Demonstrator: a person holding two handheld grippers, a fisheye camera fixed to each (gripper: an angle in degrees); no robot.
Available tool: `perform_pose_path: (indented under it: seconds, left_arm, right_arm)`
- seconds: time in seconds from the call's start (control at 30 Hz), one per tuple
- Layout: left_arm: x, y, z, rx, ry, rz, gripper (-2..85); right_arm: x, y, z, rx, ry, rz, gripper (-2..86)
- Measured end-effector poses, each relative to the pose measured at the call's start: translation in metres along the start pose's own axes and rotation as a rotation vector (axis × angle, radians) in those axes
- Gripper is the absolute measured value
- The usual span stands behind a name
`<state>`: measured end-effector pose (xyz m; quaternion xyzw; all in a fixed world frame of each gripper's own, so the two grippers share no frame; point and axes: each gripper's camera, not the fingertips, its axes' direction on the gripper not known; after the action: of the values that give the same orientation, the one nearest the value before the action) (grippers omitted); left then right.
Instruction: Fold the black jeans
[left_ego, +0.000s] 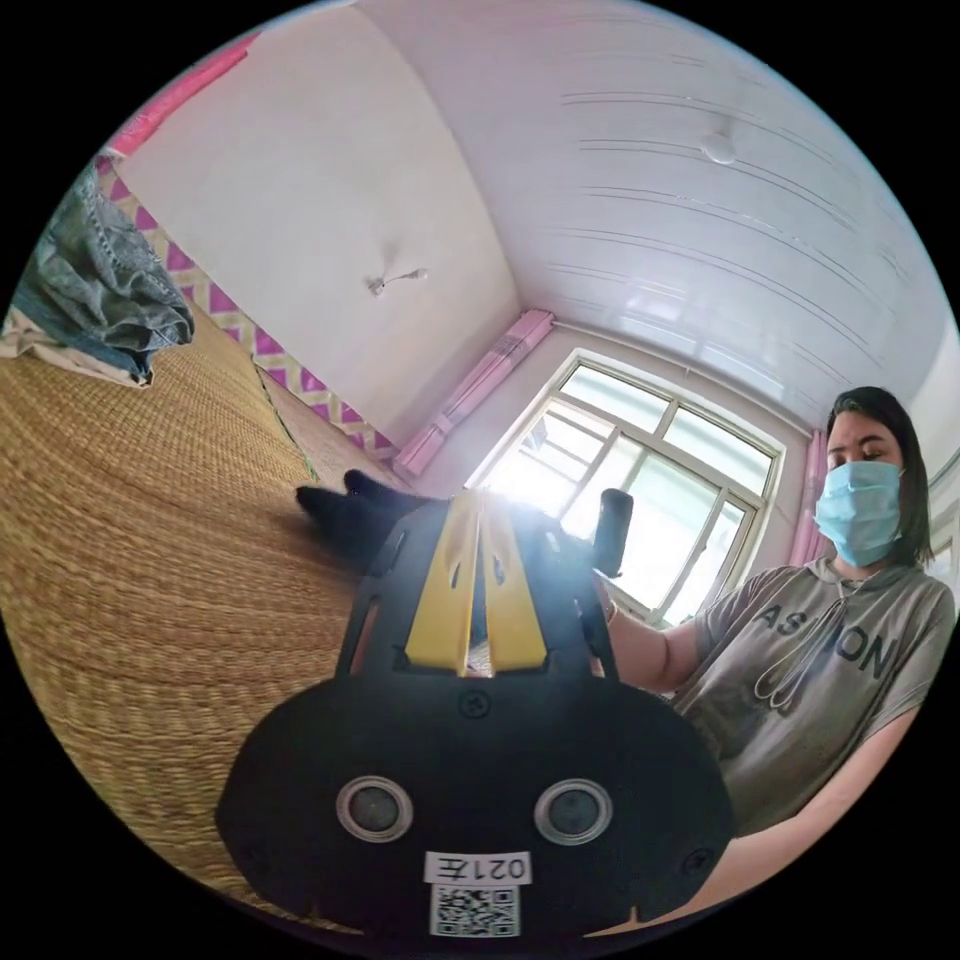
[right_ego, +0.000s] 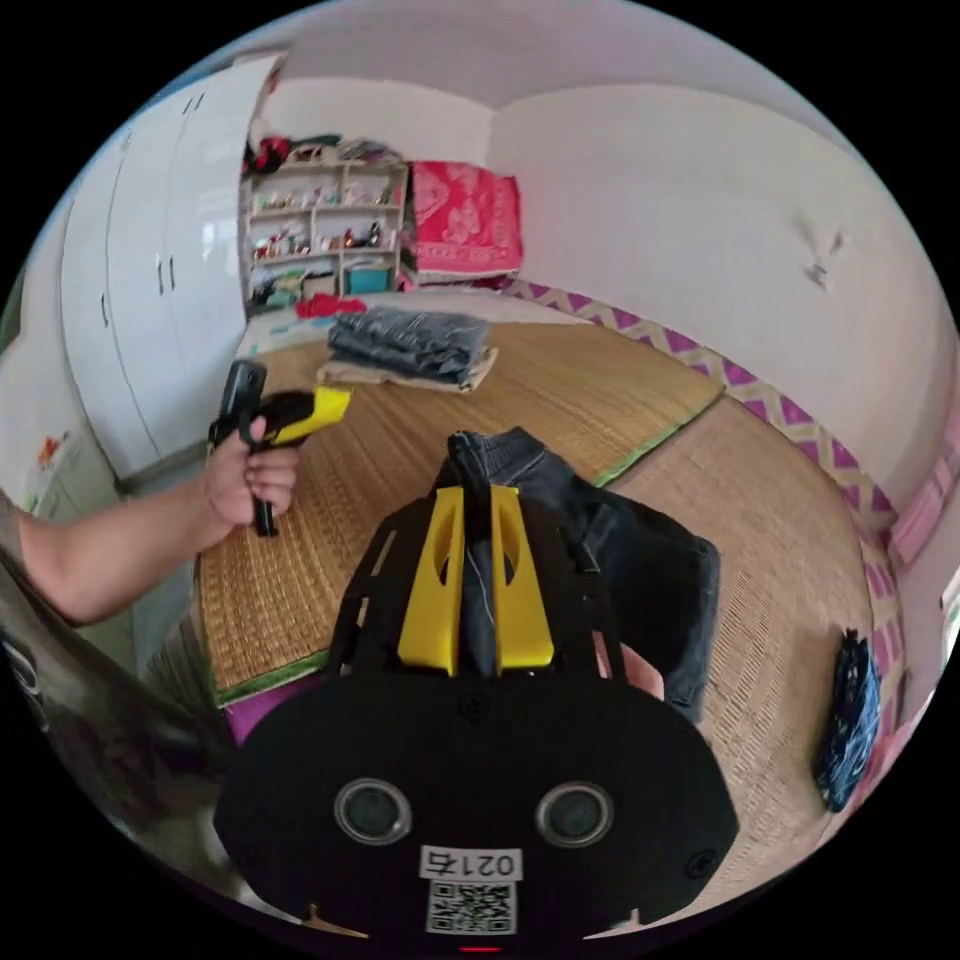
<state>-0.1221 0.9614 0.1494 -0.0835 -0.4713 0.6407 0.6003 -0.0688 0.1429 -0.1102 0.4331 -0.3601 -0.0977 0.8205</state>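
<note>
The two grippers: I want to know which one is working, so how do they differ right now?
The right gripper is shut on the black jeans, over the woven mat. The left gripper, seen in the right gripper view, is raised and away from the jeans, gripping nothing. Both have yellow jaws.

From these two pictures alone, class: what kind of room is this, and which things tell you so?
Most likely a bedroom or living room in a home. A woven straw mat covers a wide raised platform, folded clothes lie stacked on it, a cluttered shelf unit stands beside white wardrobe doors, and daylight comes through a large window.
</note>
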Motion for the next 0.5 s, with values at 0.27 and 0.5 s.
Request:
perform_pose_path:
  seconds: [0.27,0.5]
  left_arm:
    - [0.063,-0.018,0.129,-0.263,-0.14,0.129,-0.9]
    - [0.074,0.01,0.242,-0.211,-0.414,0.018,-0.9]
  right_arm:
    - [0.189,0.108,-0.146,0.112,-0.015,0.229,4.6]
    - [0.118,0.15,-0.079,0.113,-0.19,0.175,4.7]
